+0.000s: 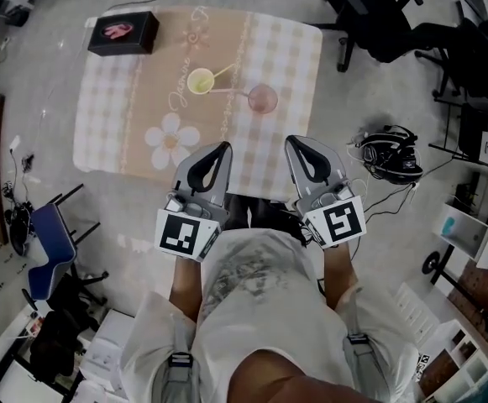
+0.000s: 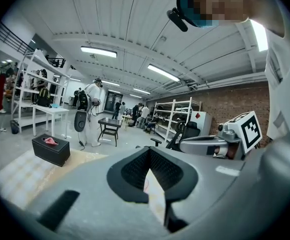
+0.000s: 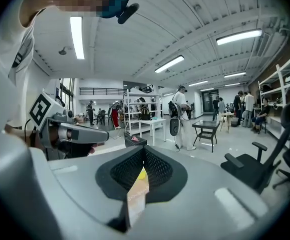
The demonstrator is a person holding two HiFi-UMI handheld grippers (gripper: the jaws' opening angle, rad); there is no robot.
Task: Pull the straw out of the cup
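- The approach is the step in hand: the straw [image 1: 222, 73] stands in the cup [image 1: 199, 81], upper middle of the tabletop [image 1: 109, 133].
- The left gripper [image 1: 223, 146] and right gripper [image 1: 291, 140], lower centre, are both closed and empty.
- Next, I think: reach forward, open one gripper and pinch the straw.

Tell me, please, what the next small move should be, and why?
Probably reach the right gripper forward toward the straw, opening its jaws. It and the left gripper hang at the near edge of the table, shut and empty, while the straw leans rightward out of the yellow cup farther across it.
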